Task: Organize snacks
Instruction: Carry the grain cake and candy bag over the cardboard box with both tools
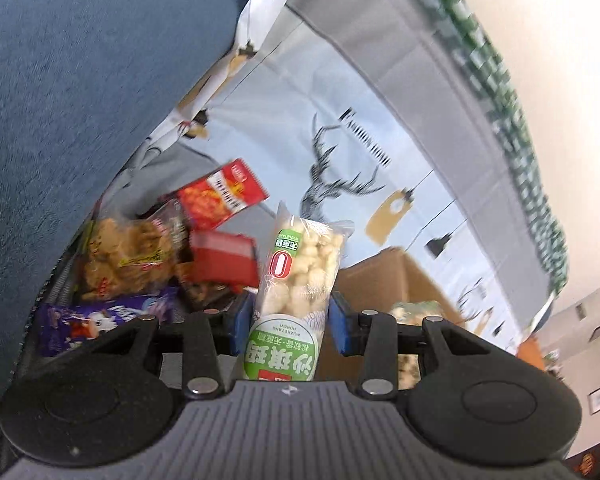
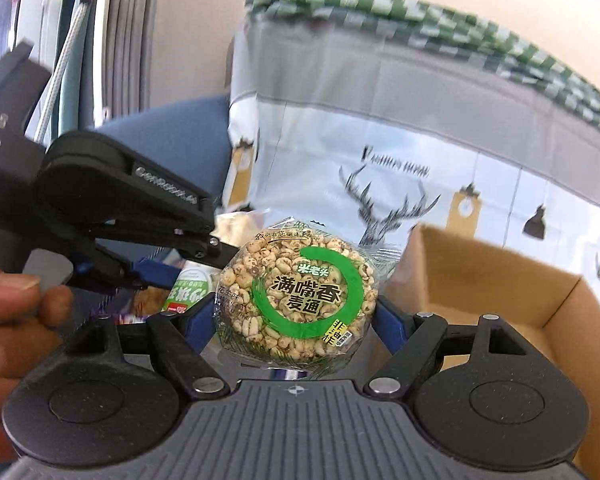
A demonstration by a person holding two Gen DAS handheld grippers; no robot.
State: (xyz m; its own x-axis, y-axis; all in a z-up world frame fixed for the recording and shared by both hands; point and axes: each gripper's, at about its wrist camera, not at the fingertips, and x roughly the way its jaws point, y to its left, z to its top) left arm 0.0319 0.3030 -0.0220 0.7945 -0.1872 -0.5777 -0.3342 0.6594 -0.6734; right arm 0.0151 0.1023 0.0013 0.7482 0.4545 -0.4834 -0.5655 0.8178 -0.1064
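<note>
Left wrist view first: left gripper [image 1: 289, 322] has its 2 blue-padded fingers [image 1: 238, 326] clamped on a tall clear packet of white puffed snack [image 1: 298, 280] with a green and white label, held upright between the pads. Behind and to the left lies a heap of snacks: a red packet [image 1: 224, 192] tilted on top, a red box [image 1: 224, 258] below it, a clear bag of brown pieces [image 1: 128, 256], and a purple wrapper [image 1: 100, 320] at the near left. A blue upholstered surface [image 1: 80, 80] fills the upper left. To the right sits an open cardboard box [image 1: 388, 276], in front of a cloth with a deer print [image 1: 340, 176].

Right wrist view: right gripper [image 2: 296, 312] is clamped on a round wrapped puffed-grain cake [image 2: 296, 300] with a green ring label, its face turned to the camera. At left, the left gripper [image 2: 168, 276] appears side-on, held by a bare hand [image 2: 16, 312], with its green-labelled packet [image 2: 190, 290] just beside the round cake. The cardboard box [image 2: 500, 280] stands open at right, and the deer-print cloth [image 2: 380, 184] hangs behind, with green checked fabric [image 2: 440, 28] above it.
</note>
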